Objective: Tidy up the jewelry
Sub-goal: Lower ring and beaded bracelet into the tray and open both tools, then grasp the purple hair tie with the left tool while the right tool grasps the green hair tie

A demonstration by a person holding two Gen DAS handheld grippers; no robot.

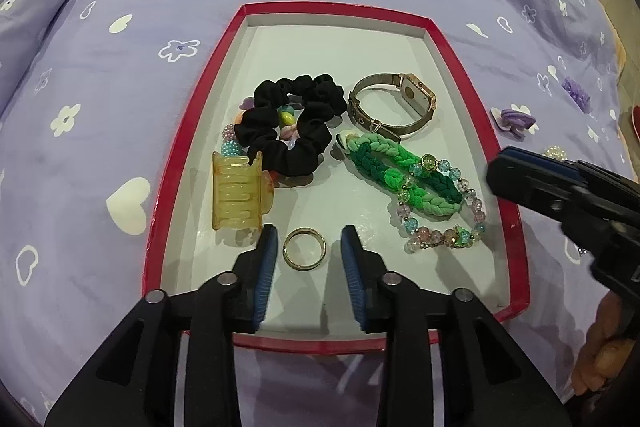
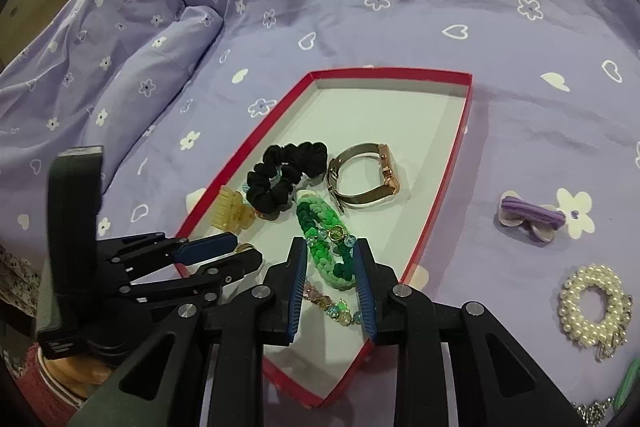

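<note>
Ring [image 1: 304, 249] lies between spread left hand-held gripper [image 1: 308, 241] fingers, beside clip [image 1: 240, 193].

Both wrist views look down, close, onto the shared red tray [image 1: 516, 227] [image 2: 440, 227].

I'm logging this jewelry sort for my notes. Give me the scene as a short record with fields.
surface: purple bedspread
container: red box lid
in the box: black scrunchie, watch, green braided band, bead bracelet, amber hair claw, gold ring
outside the box: purple hair tie, pearl scrunchie
left gripper: open, fingers either side of the ring
right gripper: open, over the braided band
</note>
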